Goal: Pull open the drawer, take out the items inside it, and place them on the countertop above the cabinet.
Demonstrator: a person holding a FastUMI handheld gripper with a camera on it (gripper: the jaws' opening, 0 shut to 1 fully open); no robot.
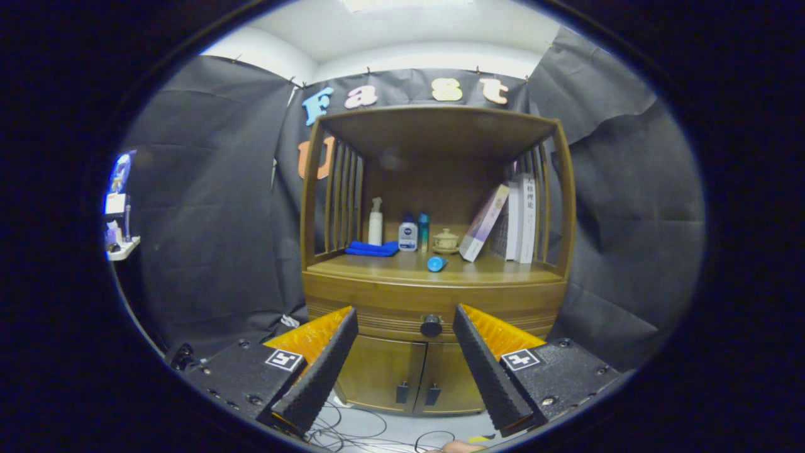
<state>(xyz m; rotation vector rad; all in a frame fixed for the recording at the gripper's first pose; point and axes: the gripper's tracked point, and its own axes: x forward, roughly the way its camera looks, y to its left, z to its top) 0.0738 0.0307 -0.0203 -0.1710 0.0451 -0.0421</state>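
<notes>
My tool is spread wide and grips nothing, its two fingers reaching toward a wooden cabinet that stands well beyond them against the black cloth wall. The drawer sits shut in the cabinet's front, and its dark round knob shows in the gap between my fingertips, far ahead of them. Below the drawer are two closed doors with small dark handles. Above it is the bench, roofed by a slatted wooden frame. Along the bench's back edge stand a white pump bottle, a small white bottle with a blue label, a slim teal bottle and a lidded ceramic cup. A folded blue cloth lies at the back left corner, books lean at the back right, and a blue cylinder lies on its side near the middle. Cables trail on the floor beneath my fingers.
</notes>
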